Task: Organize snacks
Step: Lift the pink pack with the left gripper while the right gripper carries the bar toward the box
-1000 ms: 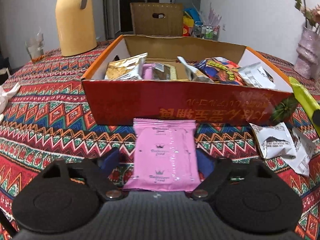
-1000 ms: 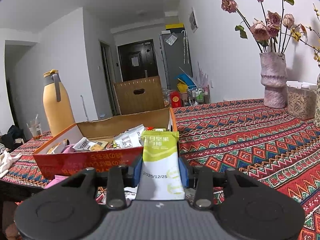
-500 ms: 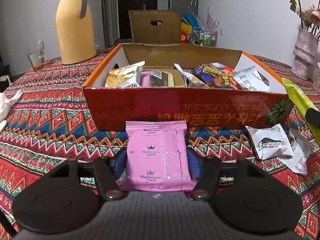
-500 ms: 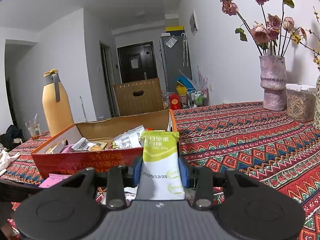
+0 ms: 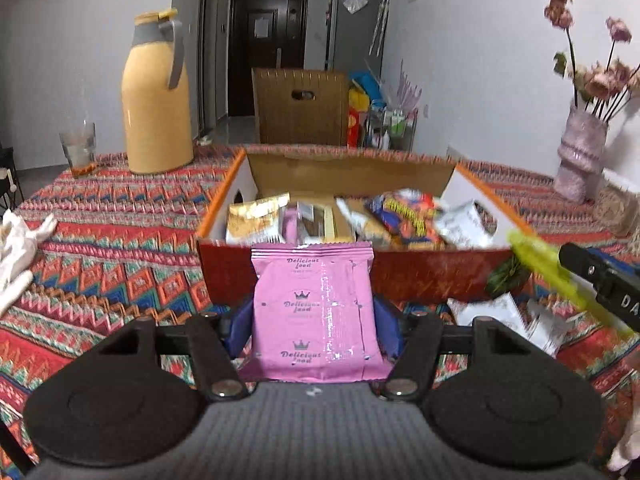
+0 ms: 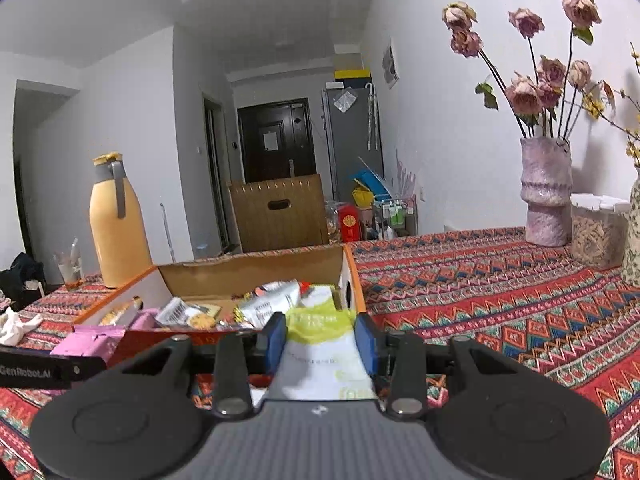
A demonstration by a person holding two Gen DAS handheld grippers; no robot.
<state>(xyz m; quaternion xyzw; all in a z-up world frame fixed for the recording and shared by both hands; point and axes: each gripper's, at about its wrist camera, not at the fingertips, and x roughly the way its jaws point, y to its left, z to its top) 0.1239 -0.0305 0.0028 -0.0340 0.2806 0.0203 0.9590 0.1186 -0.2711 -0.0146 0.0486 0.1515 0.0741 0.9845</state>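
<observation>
- My left tongs are sitting higher than a second ago: the pink snack packet was lying low in front of the snack box wall, and now its top edge is reaching the box rim.
- The blue pads are pressing closer on the packet than a second ago; they are clamping it on both sides, packet standing upright, printed face toward the camera.
- The left view is now taking in more of the room: the whole yellow thermos and the drinking glass beside it.
- My right tongs are barely shifting; they are gripping the green-and-white snack bar wrapper, its top now blurred and drooping toward the box, where earlier it stood straight.
- Right tongs are pointing a little downward at the box's near right corner; in the left view they are showing at the right edge.
- Left tongs are tilting down at the box's front wall, centred on it.
- Loose white packets are lying on the patterned tablecloth just right of the box front.
- The box is holding mixed snack bags.
</observation>
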